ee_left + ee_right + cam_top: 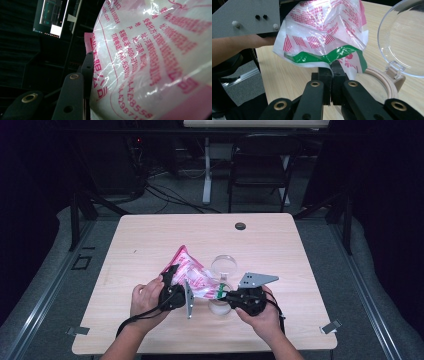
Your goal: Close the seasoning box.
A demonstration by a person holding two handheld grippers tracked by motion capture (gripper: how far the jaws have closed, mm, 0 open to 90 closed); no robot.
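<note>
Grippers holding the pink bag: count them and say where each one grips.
2. The left gripper clamps the pink bag at its left side; the right gripper pinches the bag's green-striped edge, near the clear-lidded container.

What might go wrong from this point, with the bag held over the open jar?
1. The right gripper pinches only the thin green edge of the plastic bag; it may slip or tear.
2. The bag hangs beside the jar, whose clear lid stands open; a pull could knock the jar over.
3. The left gripper holds the bag's other end; uneven pulling might spill its contents onto the table.
</note>
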